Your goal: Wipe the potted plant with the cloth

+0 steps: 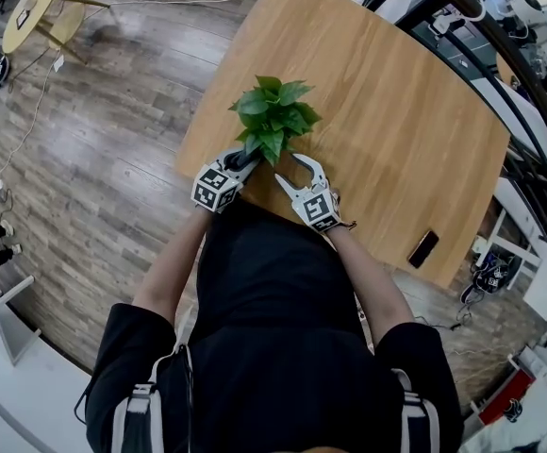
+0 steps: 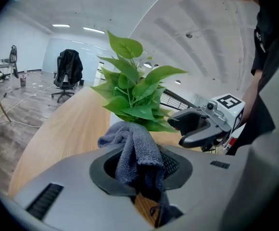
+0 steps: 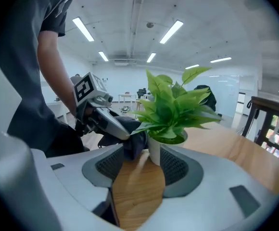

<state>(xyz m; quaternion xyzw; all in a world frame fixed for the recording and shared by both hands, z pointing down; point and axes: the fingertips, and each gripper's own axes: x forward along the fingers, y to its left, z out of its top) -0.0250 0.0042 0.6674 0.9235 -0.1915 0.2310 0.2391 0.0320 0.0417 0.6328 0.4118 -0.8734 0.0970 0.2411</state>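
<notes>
Potted plant [image 1: 273, 116] stands upright on the wooden table [image 1: 396, 130], near the edge closest to the person and in front of the torso. Left gripper [image 1: 245, 161] sits at the plant's left side, right gripper [image 1: 288, 168] at its right, both at the level of the pot below the leaves. Left gripper view: jaws clenched on a grey cloth [image 2: 134, 150] – the fabric bunches up between the pads and folds over toward the foliage. Right gripper view: jaws spread wide with nothing clamped; the white pot [image 3: 155, 150] stands at the mouth of the gap, close to the right-hand pad, but contact is not readable. In the same view the cloth lies against the pot's left side, under the lowest leaves, with the left gripper just behind it. Leaves are green and broad, fanning out above the pot rim. A dark phone [image 1: 423, 248] lies on the table to the person's right, well apart from the plant. Office chair [image 2: 68, 71] with a dark jacket draped on it – far background, left gripper view.
</notes>
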